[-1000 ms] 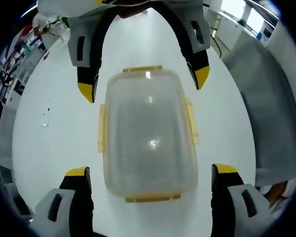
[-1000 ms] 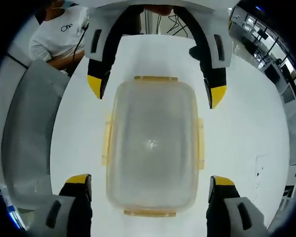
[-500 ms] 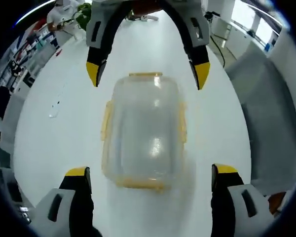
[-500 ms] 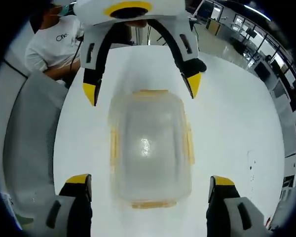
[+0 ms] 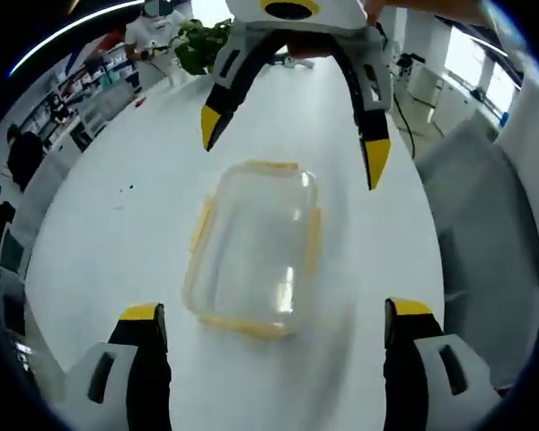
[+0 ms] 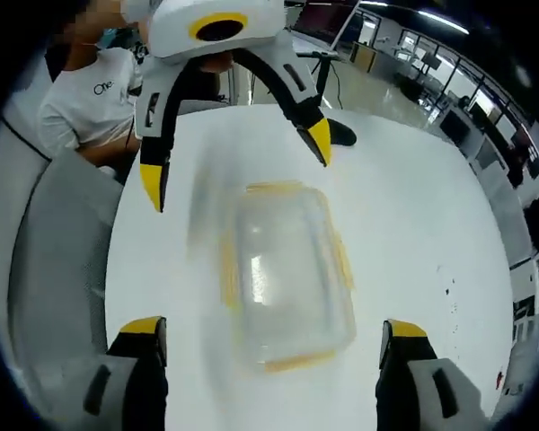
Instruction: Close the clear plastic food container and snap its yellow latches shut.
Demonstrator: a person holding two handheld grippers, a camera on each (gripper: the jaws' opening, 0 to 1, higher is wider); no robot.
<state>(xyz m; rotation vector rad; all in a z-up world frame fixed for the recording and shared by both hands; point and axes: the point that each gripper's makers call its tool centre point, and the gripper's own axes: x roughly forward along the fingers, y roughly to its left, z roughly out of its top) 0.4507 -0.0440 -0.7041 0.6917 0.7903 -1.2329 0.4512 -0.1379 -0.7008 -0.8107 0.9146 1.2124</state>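
One container [image 5: 254,249] with four yellow latches [image 5: 313,241] lies lidded on the table [image 5: 108,233]. Two grippers, left [image 5: 269,316] and right [image 6: 267,325], gape wide, empty.

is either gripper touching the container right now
No, in the left gripper view both open grippers hang clear of the container on the table.

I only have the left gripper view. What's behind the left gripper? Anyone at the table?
Observer: Yes. In the right gripper view, a person in a white T-shirt sits at the table edge beyond the left gripper.
Operator: Anything on the table back there?
Observer: A dark object rests on the table just past one of the left gripper's jaws. It's too hidden to identify.
Operator: Further back?
Observer: Office desks with screens.
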